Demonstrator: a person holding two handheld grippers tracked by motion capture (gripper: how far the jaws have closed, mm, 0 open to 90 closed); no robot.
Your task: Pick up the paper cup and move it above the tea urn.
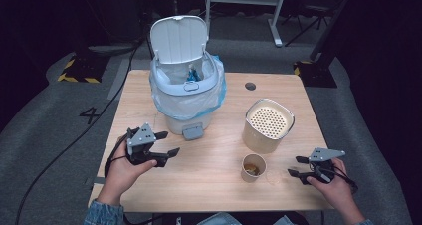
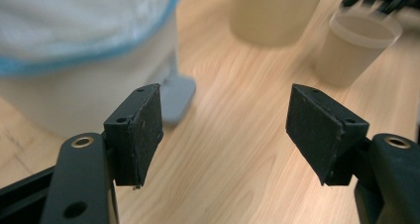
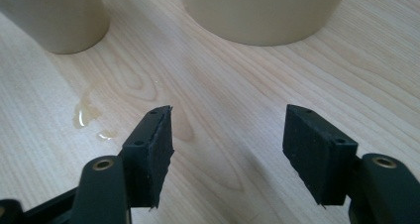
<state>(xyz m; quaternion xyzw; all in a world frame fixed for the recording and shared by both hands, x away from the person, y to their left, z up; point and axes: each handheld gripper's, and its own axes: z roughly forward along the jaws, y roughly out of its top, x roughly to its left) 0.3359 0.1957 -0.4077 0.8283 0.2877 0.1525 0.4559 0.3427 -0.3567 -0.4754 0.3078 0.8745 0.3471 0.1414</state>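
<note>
A white pedal bin [image 1: 186, 93] with a blue-edged liner stands at the back left of the wooden table [image 1: 149, 185], lid up. A beige canister [image 1: 267, 125] with a perforated top stands right of centre, and a small paper cup [image 1: 254, 167] holding brown liquid sits in front of it. My left gripper [image 1: 166, 144] is open and empty, left of the bin's grey pedal [image 1: 192, 132]. My right gripper [image 1: 296, 166] is open and empty, to the right of the cup. In the left gripper view the bin [image 2: 84, 70], the pedal [image 2: 177, 97], the canister [image 2: 272, 11] and the cup [image 2: 354, 48] lie ahead.
A few drops of spilled liquid [image 3: 86, 114] lie on the wood near the cup [image 3: 54, 16], left of my right gripper's jaws; the canister [image 3: 262, 11] is ahead of them. A round cable hole [image 1: 250, 86] sits near the table's back edge. Dark floor, cables and a desk frame lie beyond.
</note>
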